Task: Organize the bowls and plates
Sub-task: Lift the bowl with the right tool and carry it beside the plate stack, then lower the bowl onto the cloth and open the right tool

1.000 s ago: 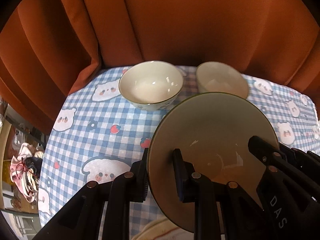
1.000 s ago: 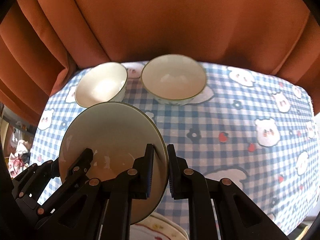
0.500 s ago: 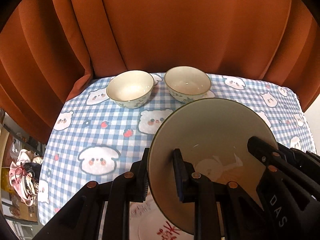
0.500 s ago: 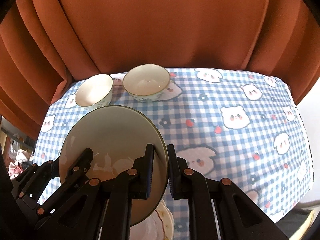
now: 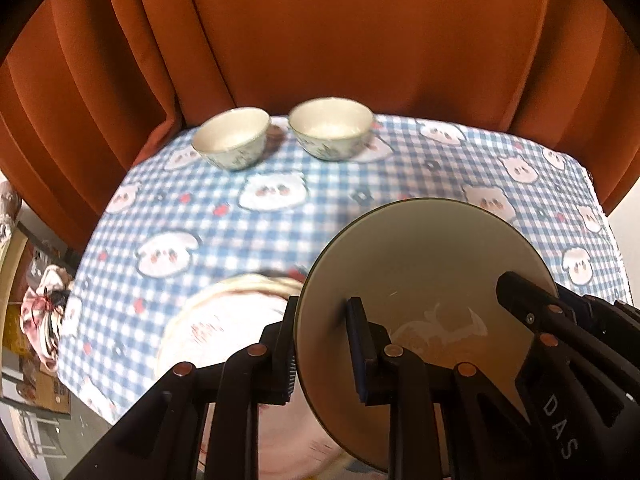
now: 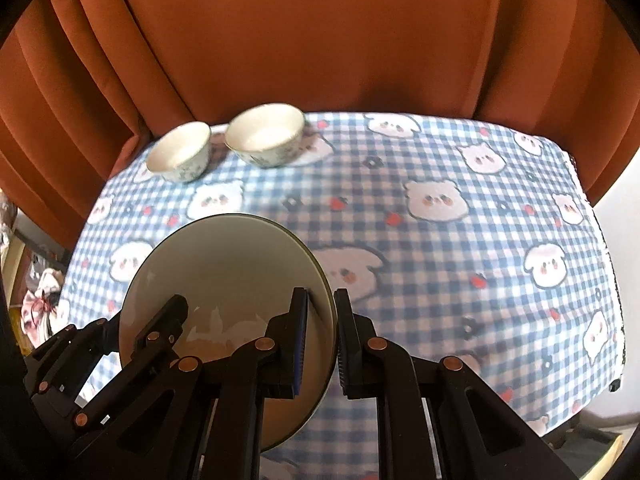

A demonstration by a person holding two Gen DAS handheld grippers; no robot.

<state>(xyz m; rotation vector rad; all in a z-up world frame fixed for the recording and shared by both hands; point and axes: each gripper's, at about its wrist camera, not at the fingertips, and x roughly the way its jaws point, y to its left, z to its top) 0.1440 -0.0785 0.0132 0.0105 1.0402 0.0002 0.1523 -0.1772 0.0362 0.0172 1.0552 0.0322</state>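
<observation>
You are holding the big plate [image 5: 420, 280] up off the table, your left gripper [image 5: 322, 344] and right gripper [image 6: 320, 336] each pinching its rim, with the flowery plate [image 5: 224, 320] just below on its left side.

Left gripper [image 5: 322, 350] and right gripper [image 6: 320, 344] point steeply down, each clamped on the large bowl's [image 5: 420, 264] opposite rims, at nine and three o'clock

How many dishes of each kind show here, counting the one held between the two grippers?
Small bowls at the far edge of the tablecloth: 2
Large bowl gripped at its rim by both grippers: 1
Patterned plate on the table under the left gripper: 1
Total: 4
</observation>
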